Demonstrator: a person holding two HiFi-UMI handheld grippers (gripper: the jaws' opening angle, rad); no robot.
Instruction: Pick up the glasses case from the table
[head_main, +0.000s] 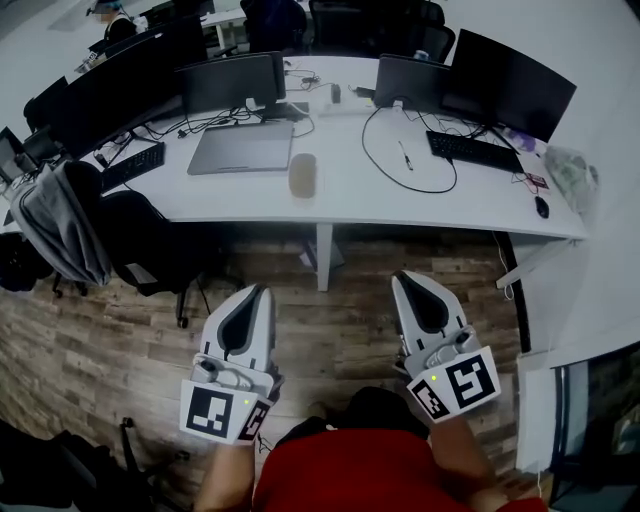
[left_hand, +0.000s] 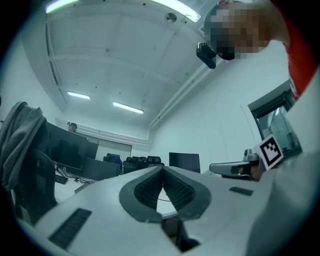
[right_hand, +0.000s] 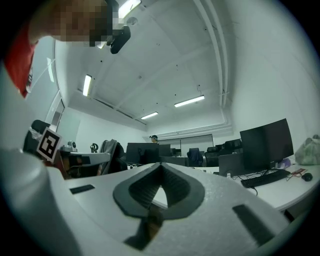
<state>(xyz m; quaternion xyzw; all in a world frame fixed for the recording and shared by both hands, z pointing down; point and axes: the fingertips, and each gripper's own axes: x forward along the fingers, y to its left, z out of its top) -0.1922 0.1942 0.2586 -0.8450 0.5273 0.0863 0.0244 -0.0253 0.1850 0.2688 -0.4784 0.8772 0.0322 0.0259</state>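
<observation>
The glasses case (head_main: 303, 175) is a beige oblong pouch lying on the white desk (head_main: 340, 205), just right of a closed grey laptop (head_main: 242, 147). Both grippers are held low over the wooden floor, well short of the desk's front edge. In the head view my left gripper (head_main: 258, 291) points toward the desk with its jaws shut and nothing between them. My right gripper (head_main: 404, 277) is likewise shut and empty. The left gripper view shows its pads (left_hand: 150, 187) meeting at the tip; the right gripper view shows its pads (right_hand: 145, 192) closed together too. Neither gripper view shows the case.
On the desk stand several dark monitors (head_main: 505, 82), a keyboard (head_main: 474, 151), a looped black cable (head_main: 405, 150), a pen and a mouse (head_main: 541, 206). A chair draped with a grey jacket (head_main: 65, 222) stands at the left. A desk leg (head_main: 323, 257) drops below the case.
</observation>
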